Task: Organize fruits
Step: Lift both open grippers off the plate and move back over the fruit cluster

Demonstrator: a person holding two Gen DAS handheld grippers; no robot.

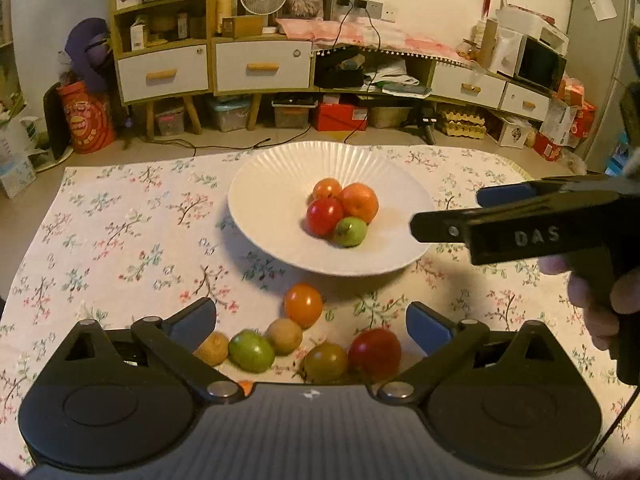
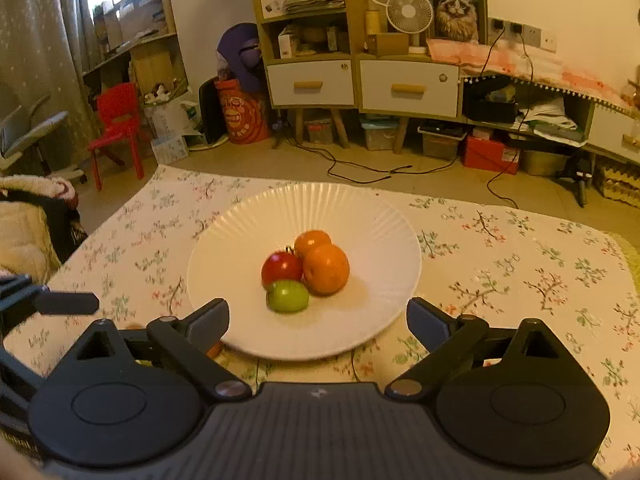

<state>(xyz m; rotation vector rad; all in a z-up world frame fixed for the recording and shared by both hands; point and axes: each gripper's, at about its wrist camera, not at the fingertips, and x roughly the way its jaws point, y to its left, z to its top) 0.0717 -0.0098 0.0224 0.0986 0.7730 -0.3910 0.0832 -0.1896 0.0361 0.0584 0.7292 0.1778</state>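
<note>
Four fruits sit in the plate (image 1: 280, 184) mid-table: two oranges, a red one (image 1: 323, 216) & a green one (image 1: 350, 232). Six more lie on the cloth (image 1: 120, 220) near the front edge, just by the left gripper (image 1: 312, 316). Both grippers, left & right (image 2: 318, 320), have fingers spread wide w/ nothing in them, so I think a drop is done; next, pinch the loose orange (image 1: 303, 305) gently.

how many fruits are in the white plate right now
4, clustered at the middle of the plate: a small orange at the back, a bigger orange right, a red fruit left, a green fruit in front. More could hide behind them.
</note>
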